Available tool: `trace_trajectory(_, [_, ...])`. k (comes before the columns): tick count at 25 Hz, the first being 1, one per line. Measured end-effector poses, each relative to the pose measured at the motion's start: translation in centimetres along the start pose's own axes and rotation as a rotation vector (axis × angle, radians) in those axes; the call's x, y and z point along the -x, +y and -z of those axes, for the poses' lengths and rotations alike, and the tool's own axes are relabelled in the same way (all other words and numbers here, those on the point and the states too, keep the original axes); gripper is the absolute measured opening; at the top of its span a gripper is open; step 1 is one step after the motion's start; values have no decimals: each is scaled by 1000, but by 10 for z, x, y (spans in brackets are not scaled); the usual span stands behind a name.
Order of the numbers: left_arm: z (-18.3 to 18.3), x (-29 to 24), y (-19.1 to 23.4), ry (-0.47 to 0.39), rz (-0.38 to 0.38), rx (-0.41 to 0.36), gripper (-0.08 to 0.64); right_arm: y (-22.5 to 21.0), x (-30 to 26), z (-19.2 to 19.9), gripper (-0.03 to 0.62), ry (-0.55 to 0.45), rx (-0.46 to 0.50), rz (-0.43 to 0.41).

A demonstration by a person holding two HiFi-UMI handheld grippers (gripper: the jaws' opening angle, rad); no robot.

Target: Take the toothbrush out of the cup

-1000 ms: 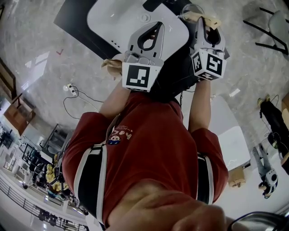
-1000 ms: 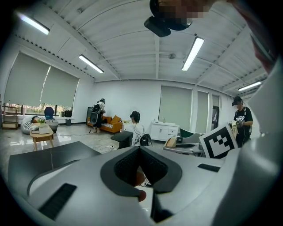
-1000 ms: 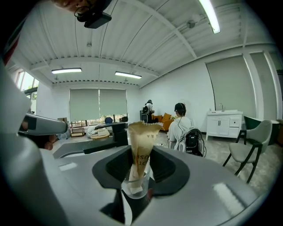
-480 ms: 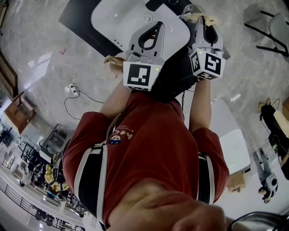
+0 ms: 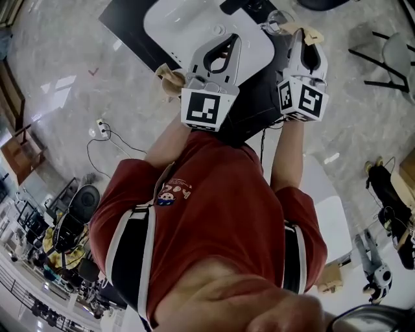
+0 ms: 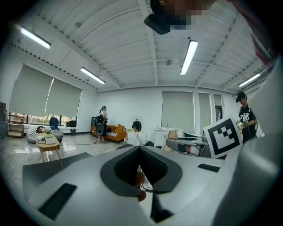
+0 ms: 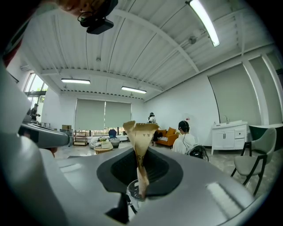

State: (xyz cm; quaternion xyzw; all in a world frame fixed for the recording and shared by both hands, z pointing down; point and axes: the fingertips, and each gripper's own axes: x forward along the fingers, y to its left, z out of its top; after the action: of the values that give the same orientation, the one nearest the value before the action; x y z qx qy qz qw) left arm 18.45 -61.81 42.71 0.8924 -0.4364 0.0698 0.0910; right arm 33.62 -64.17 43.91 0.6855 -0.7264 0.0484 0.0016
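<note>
A toothbrush in a tan paper wrapper (image 7: 140, 137) stands upright between the jaws of my right gripper (image 7: 141, 154). The jaws are closing and the pads press on it. A clear cup (image 7: 132, 192) shows just below those jaws. In the head view the right gripper (image 5: 305, 37) holds the tan toothbrush (image 5: 311, 32) beside the clear cup (image 5: 275, 18), which stands on a dark counter. My left gripper (image 5: 228, 40) hovers over the white basin (image 5: 181, 19). In its own view the left gripper (image 6: 139, 148) is shut, with nothing seen between its jaws.
The dark counter (image 5: 123, 19) holds the white basin at the top of the head view. The person's red shirt (image 5: 214, 220) fills the middle. A cable (image 5: 107, 139) lies on the pale floor, and a chair (image 5: 389, 45) stands at the right. Several people (image 6: 137, 132) sit far off.
Both grippers have risen. The right gripper has carried the tan toothbrush up and to the right, away from the clear cup. The head view has shifted a little.
</note>
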Motion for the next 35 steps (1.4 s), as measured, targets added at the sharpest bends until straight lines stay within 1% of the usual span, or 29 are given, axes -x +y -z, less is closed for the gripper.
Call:
trace_trajectory(7, [-23, 29, -15, -79, -28, -29, 5, 7, 30, -30, 43, -65, 14, -18])
trace_trajectory(11, [-33, 52, -26, -99, -44, -40, 5, 14, 53, -45, 41, -100, 17, -36])
trace_trajectory(15, [-41, 77, -35, -145, -77, -67, 5, 23, 77, -53, 41, -125, 14, -66])
trace_trajectory(17, [-42, 92, -36, -173, -105, -78, 5, 32, 87, -55, 41, -133, 14, -90])
trace_trajectory(21, [-43, 125, -34, -188, -157, -81, 5, 54, 106, -58, 41, -138, 15, -136])
trace_trajectory(25, [-41, 159, -30, -202, -238, -83, 5, 76, 123, -58, 41, -146, 12, -205])
trace_trajectory(31, [-28, 204, -16, -201, -371, -76, 5, 113, 140, -51, 41, -136, 13, -320])
trace_trajectory(35, [-20, 222, -9, -184, -439, -74, 5, 131, 144, -45, 41, -125, 1, -378])
